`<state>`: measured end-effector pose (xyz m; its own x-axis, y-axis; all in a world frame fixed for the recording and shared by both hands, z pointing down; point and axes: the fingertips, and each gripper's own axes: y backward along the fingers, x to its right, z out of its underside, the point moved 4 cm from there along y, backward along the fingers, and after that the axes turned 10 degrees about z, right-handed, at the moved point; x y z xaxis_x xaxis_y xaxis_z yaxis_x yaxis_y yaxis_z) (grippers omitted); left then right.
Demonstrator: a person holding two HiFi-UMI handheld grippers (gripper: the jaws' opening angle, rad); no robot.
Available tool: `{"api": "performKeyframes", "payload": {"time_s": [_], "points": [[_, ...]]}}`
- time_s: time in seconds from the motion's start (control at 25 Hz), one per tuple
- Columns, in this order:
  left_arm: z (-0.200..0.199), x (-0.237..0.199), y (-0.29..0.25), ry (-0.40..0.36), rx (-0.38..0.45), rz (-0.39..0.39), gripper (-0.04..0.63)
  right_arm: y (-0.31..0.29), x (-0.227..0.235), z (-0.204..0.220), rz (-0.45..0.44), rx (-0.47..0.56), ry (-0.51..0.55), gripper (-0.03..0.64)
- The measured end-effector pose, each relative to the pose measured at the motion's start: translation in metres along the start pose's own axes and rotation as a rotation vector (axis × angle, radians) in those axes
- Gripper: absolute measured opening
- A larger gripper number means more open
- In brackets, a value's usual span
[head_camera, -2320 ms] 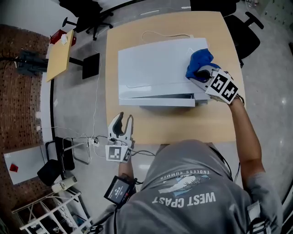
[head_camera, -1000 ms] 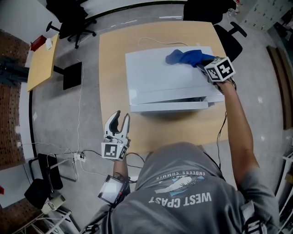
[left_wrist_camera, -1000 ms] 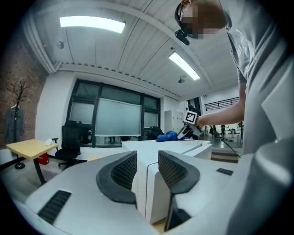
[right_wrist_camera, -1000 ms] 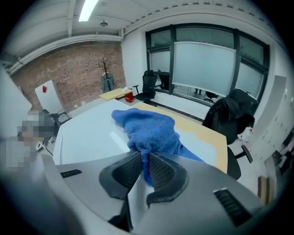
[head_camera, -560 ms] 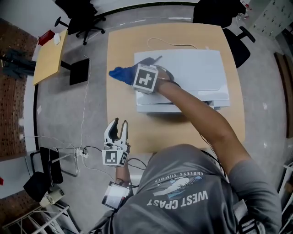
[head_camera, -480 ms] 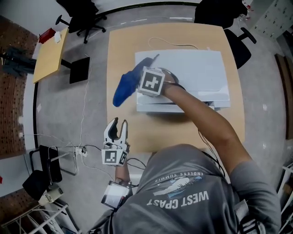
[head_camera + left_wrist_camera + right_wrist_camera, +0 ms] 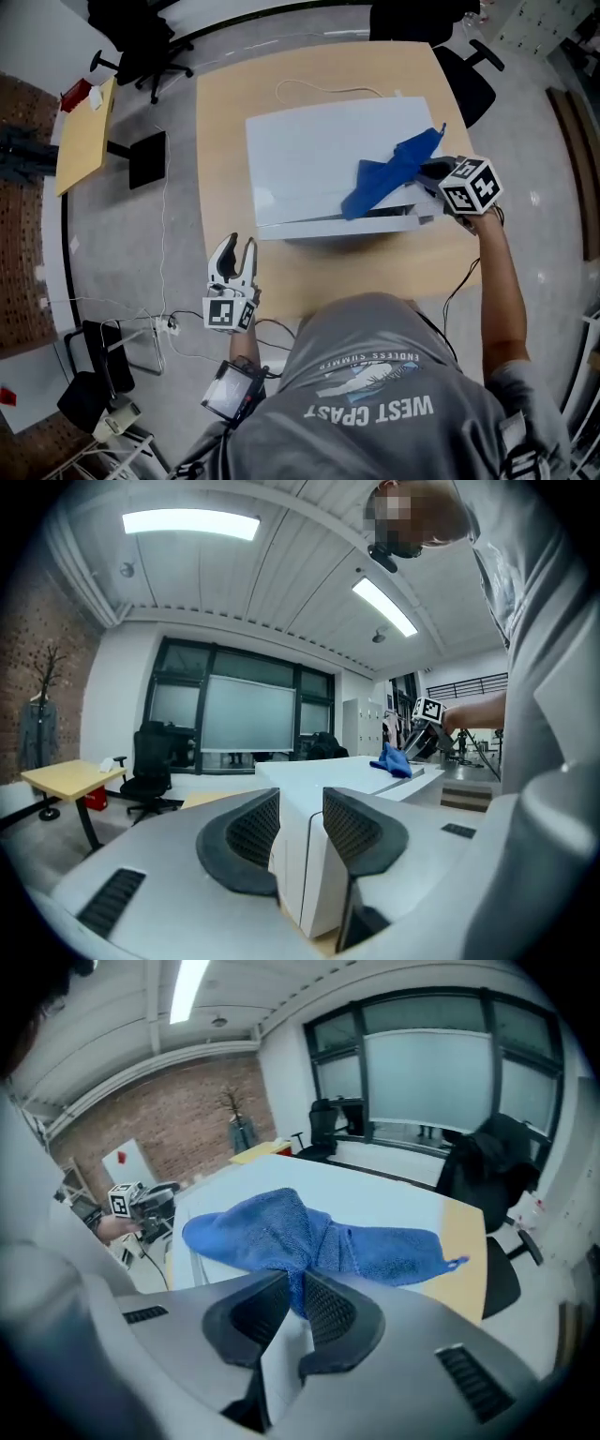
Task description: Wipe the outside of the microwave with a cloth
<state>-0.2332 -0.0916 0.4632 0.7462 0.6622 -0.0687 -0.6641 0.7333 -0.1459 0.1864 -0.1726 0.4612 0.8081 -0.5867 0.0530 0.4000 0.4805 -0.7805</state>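
Note:
A white microwave (image 7: 319, 159) stands on a wooden table (image 7: 216, 141). My right gripper (image 7: 427, 172) is at the microwave's front right corner, shut on a blue cloth (image 7: 389, 173) that drapes over the top edge there. In the right gripper view the cloth (image 7: 309, 1237) is bunched between the jaws of the right gripper (image 7: 298, 1302), spread over the white top (image 7: 394, 1199). My left gripper (image 7: 237, 247) hangs off the table's front left edge, jaws a little apart with nothing between them. From the left gripper (image 7: 300, 822) the microwave (image 7: 319, 785) and the cloth (image 7: 394, 761) show beyond.
A white cable (image 7: 319, 86) lies on the table behind the microwave. Office chairs (image 7: 141, 37) (image 7: 464, 70) stand at the far side. A small yellow table (image 7: 80, 131) and a black floor plate (image 7: 147, 159) are at the left. Cables (image 7: 169, 319) trail on the floor.
My right gripper swept the cloth from the microwave's back right to its left edge, then back across to the front right corner. The left gripper has stayed about where it was.

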Motion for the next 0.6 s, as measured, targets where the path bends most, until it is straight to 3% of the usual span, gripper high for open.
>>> {"api": "performKeyframes", "payload": {"time_s": [0.12,0.24,0.36,0.52,0.6], "points": [[-0.003,0.008,-0.011,-0.009,-0.004,0.019,0.156,0.022,0.042,0.022,0.115,-0.024,-0.062,0.052],[-0.004,0.014,-0.013,-0.011,-0.012,0.017,0.158,0.013,0.035,0.008,0.178,-0.048,0.023,0.052],[-0.001,0.015,-0.006,-0.004,-0.016,-0.004,0.157,-0.029,-0.027,-0.037,0.077,-0.012,0.161,0.052],[0.003,0.018,0.007,0.005,-0.018,-0.047,0.156,-0.093,-0.150,-0.124,-0.108,0.107,0.458,0.052],[0.004,0.017,0.016,0.010,-0.015,-0.073,0.157,-0.119,-0.198,-0.146,-0.182,0.075,0.550,0.052]]}}
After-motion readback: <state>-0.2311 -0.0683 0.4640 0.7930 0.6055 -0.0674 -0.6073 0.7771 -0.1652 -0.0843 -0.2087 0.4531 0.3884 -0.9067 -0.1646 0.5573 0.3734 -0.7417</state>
